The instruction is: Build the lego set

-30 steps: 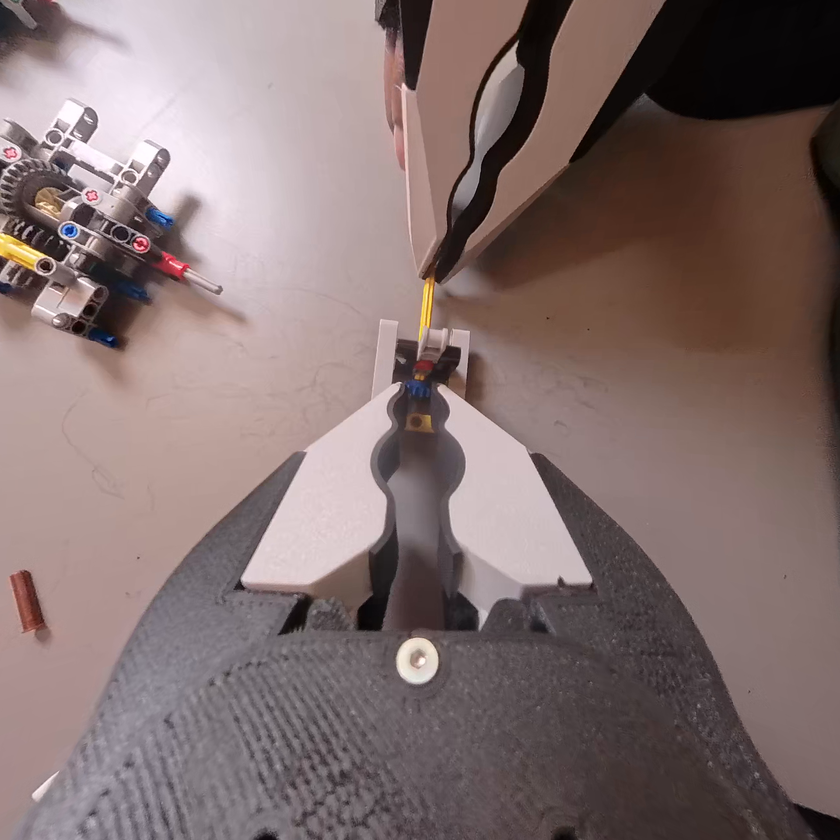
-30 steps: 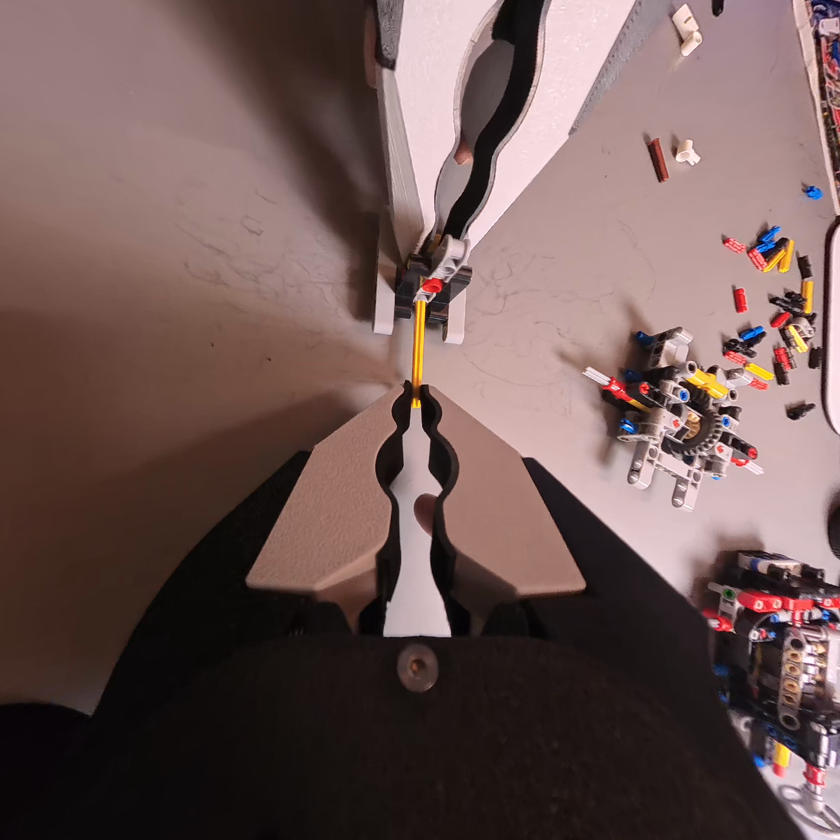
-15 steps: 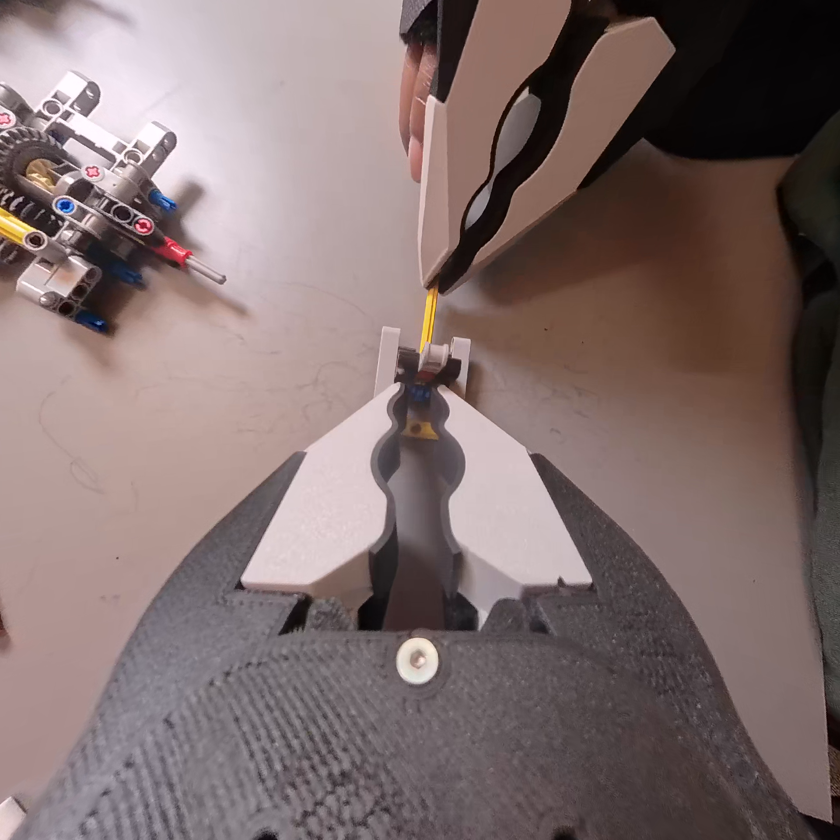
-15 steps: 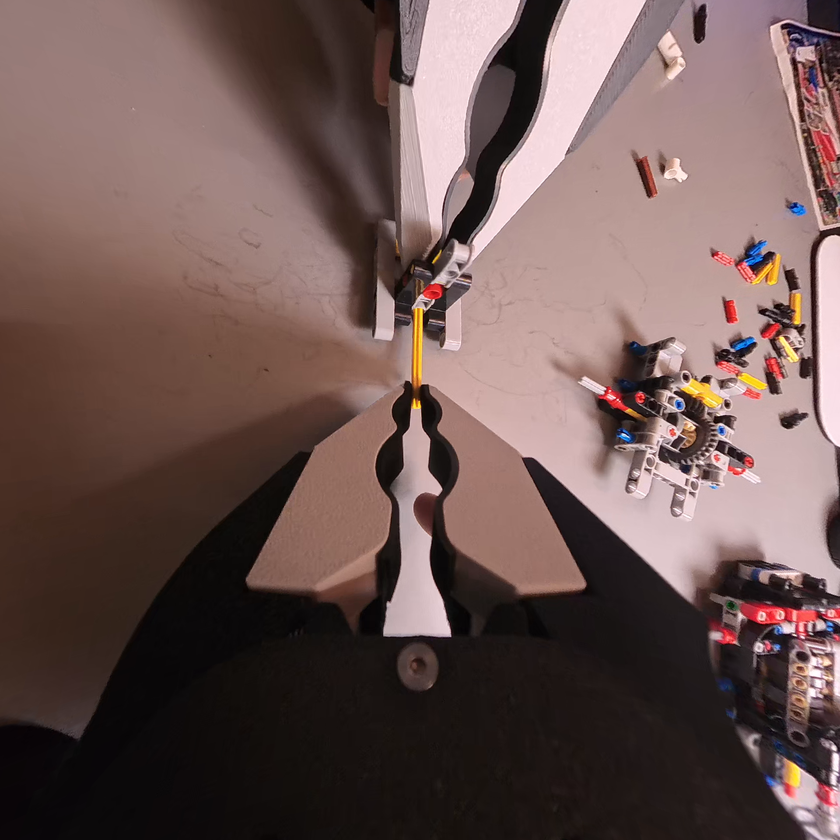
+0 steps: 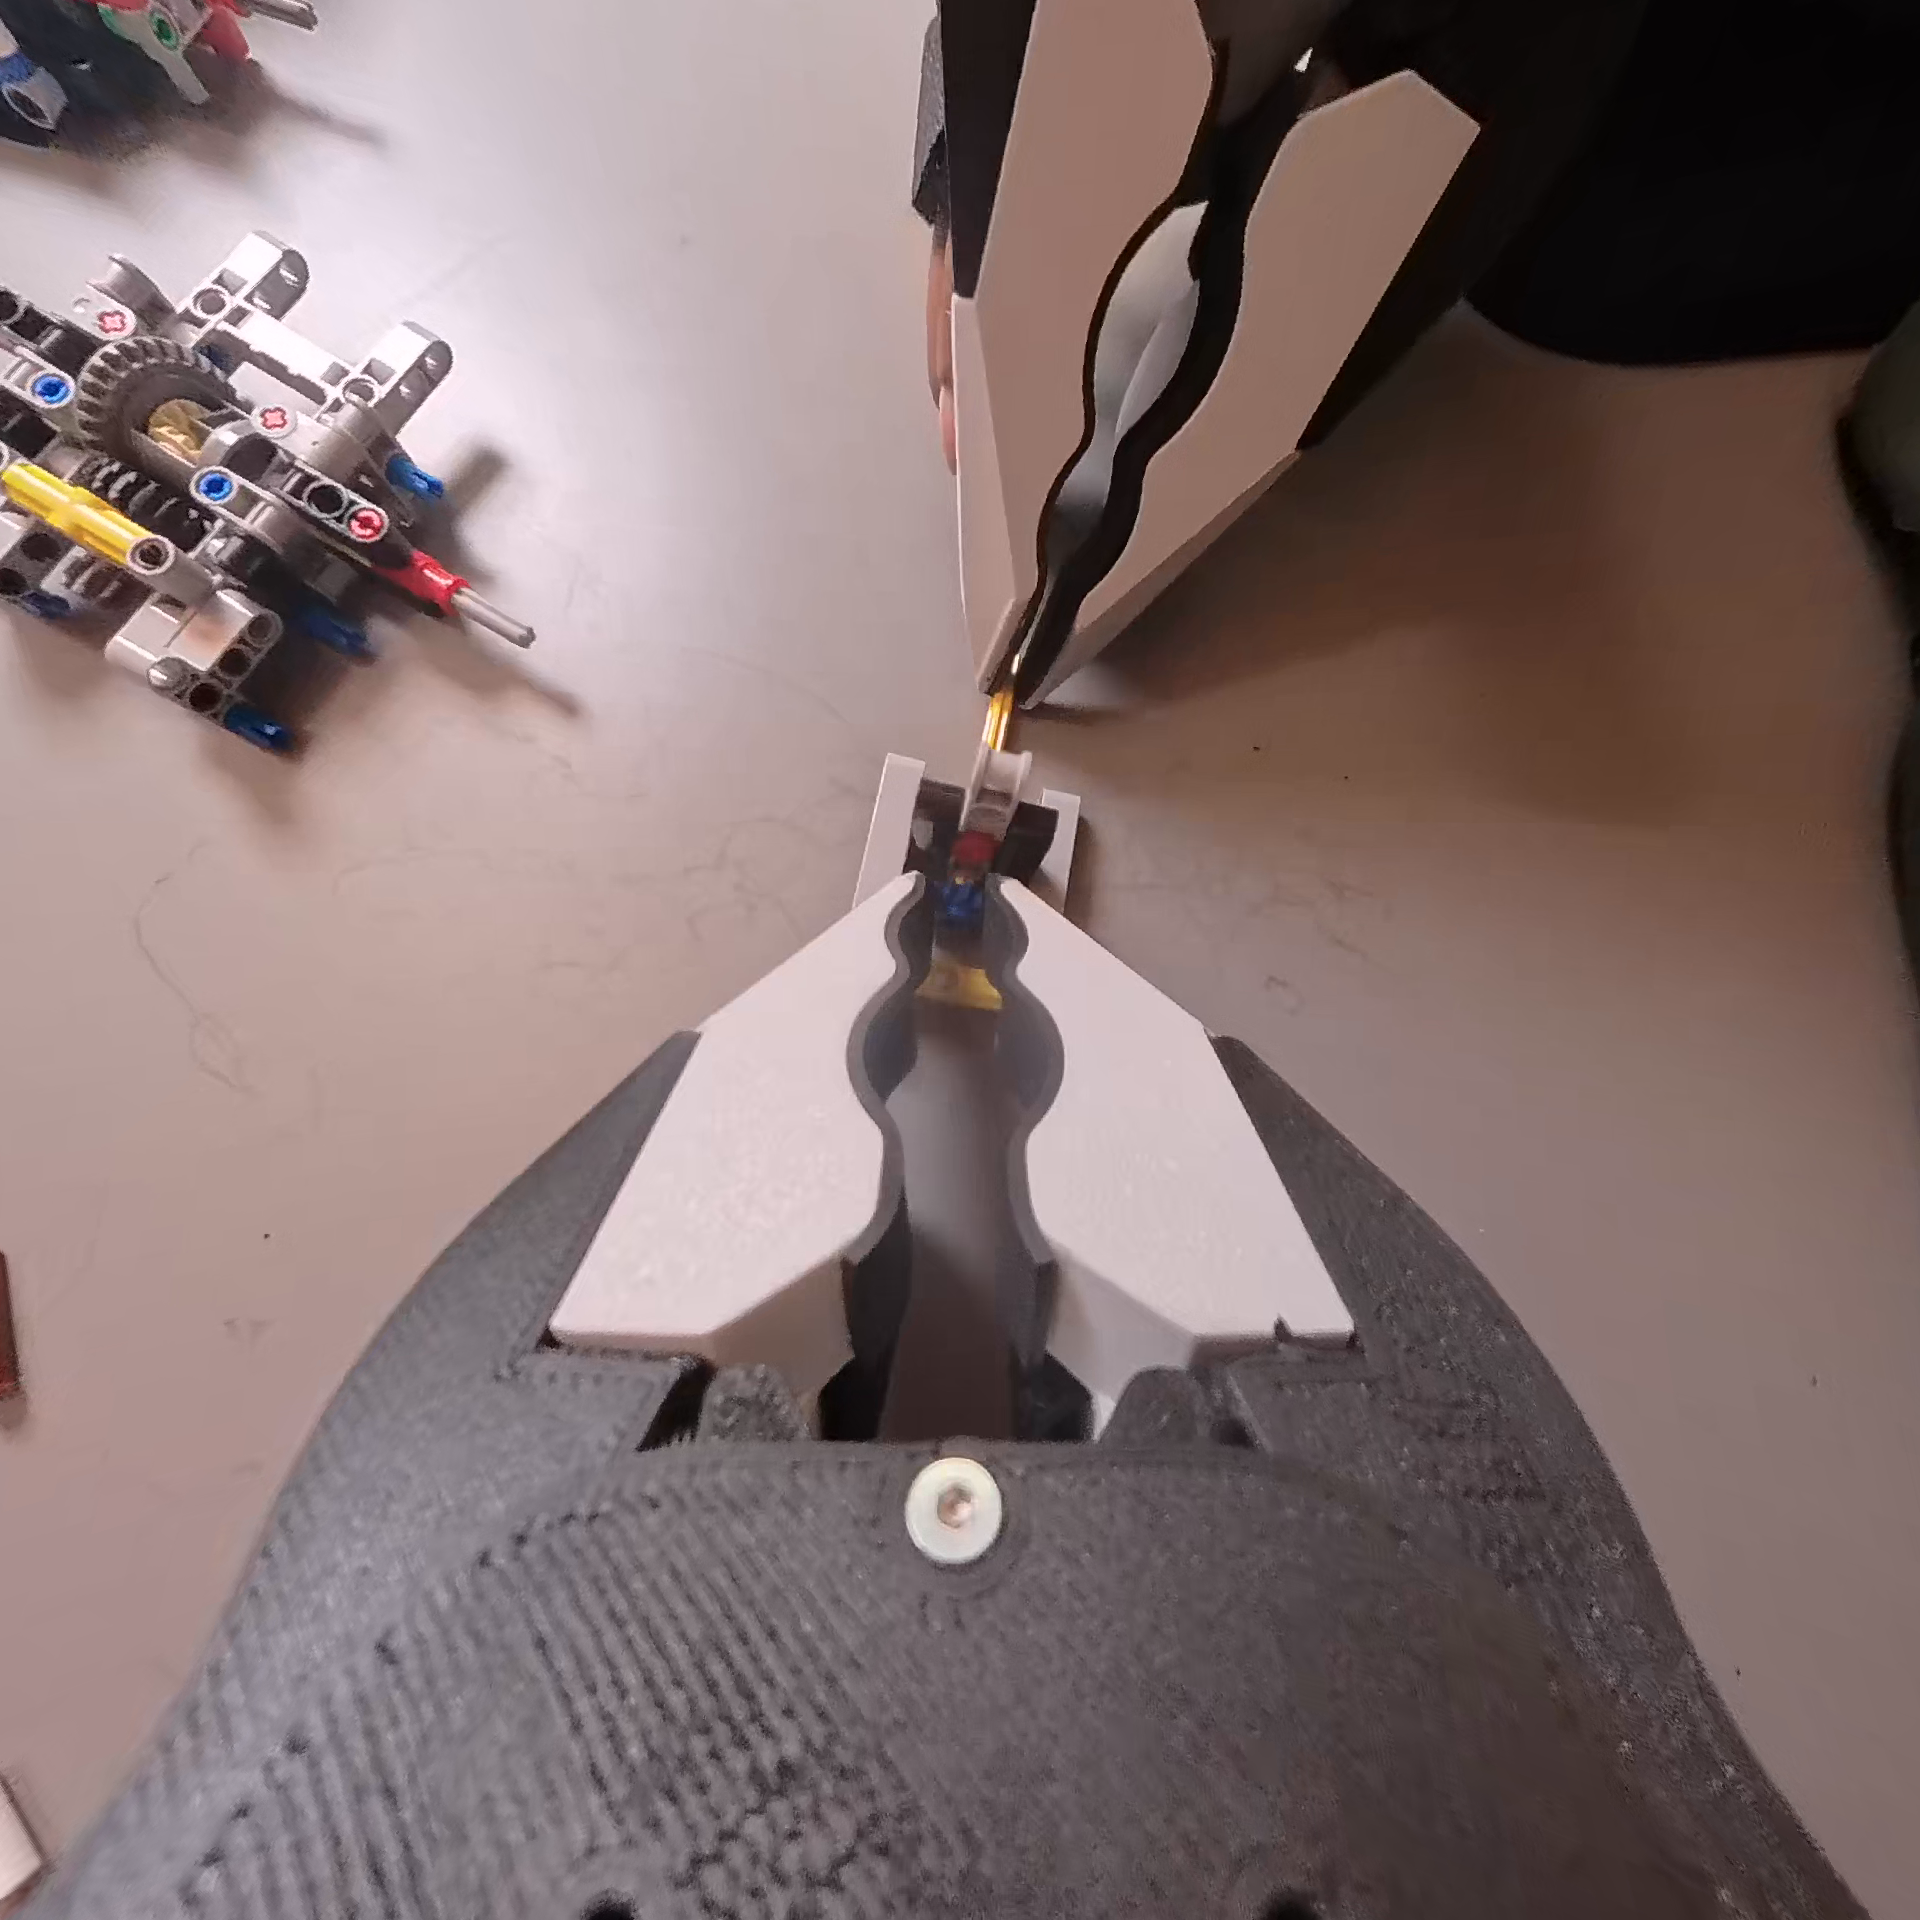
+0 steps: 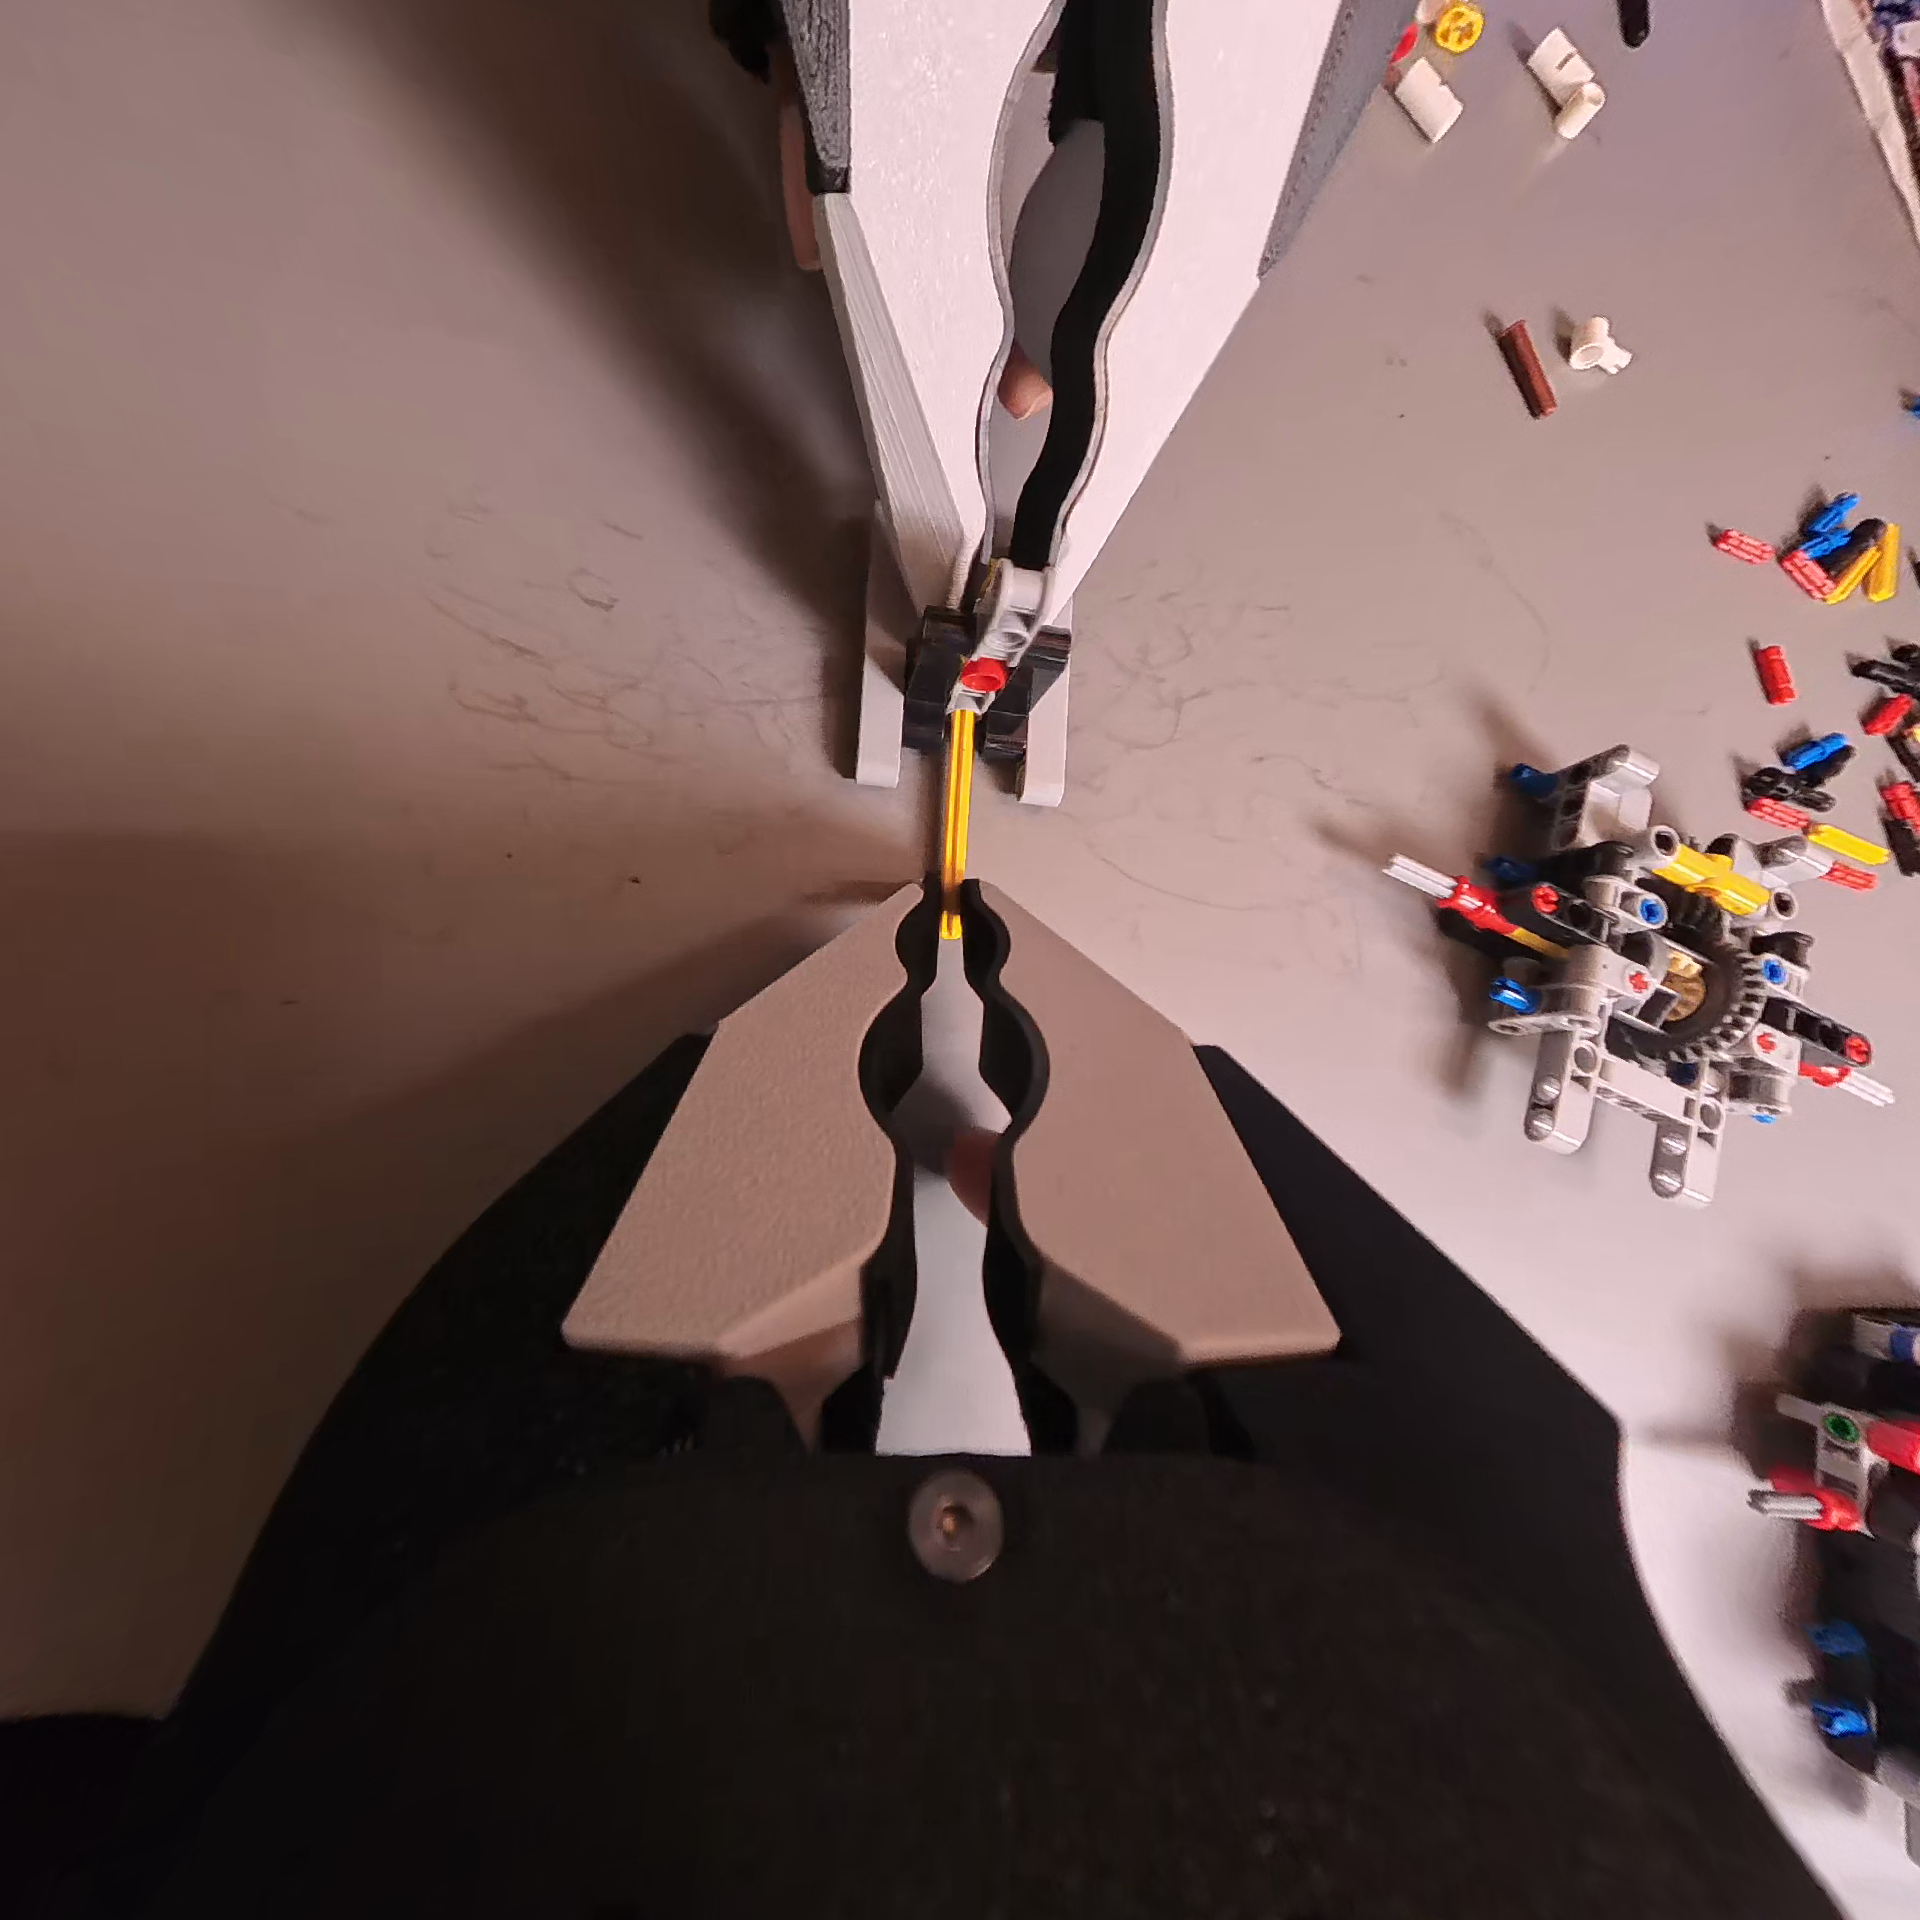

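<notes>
Two grippers: left gripper (image 5: 961,894) clamps one small brick assembly (image 5: 977,831), right gripper (image 6: 945,894) one yellow axle (image 6: 958,800).

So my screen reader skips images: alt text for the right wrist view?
The right gripper pinches a yellow axle whose far end enters a small brick assembly held by the left gripper; loose bricks lie right.

Small brick assembly (image 5: 971,862) seemingly between hand-held gripper (image 5: 961,883) fingertips
</notes>
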`<action>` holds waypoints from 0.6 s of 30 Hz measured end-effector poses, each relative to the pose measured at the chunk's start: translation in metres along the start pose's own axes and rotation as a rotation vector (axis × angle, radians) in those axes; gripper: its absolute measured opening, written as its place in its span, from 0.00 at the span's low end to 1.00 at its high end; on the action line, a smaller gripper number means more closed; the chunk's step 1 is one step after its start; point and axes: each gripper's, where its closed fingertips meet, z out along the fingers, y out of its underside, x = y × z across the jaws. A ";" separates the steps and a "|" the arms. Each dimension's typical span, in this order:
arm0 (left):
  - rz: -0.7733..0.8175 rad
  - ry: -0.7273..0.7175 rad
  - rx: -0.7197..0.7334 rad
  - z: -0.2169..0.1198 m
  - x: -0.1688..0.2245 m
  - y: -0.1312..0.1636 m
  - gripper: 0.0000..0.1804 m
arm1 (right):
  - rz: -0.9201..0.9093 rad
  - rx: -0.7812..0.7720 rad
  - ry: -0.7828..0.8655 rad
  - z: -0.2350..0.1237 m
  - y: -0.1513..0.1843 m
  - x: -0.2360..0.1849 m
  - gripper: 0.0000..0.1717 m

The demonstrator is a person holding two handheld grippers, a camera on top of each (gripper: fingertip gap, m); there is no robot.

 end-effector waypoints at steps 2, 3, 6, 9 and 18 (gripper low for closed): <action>0.002 -0.013 0.021 0.000 0.000 0.000 0.04 | 0.000 -0.003 0.009 0.000 0.001 0.002 0.01; 0.009 -0.020 0.031 0.000 0.000 -0.001 0.04 | 0.003 -0.002 0.008 0.000 0.001 0.002 0.01; 0.026 -0.043 0.077 -0.004 -0.001 -0.005 0.05 | 0.003 0.001 0.011 0.001 0.001 0.003 0.01; 0.013 -0.019 0.088 -0.012 0.001 -0.007 0.07 | -0.002 -0.001 0.013 0.000 0.001 0.003 0.01; 0.067 -0.019 -0.067 -0.005 -0.003 0.009 0.02 | -0.007 -0.001 0.016 0.000 0.001 0.002 0.01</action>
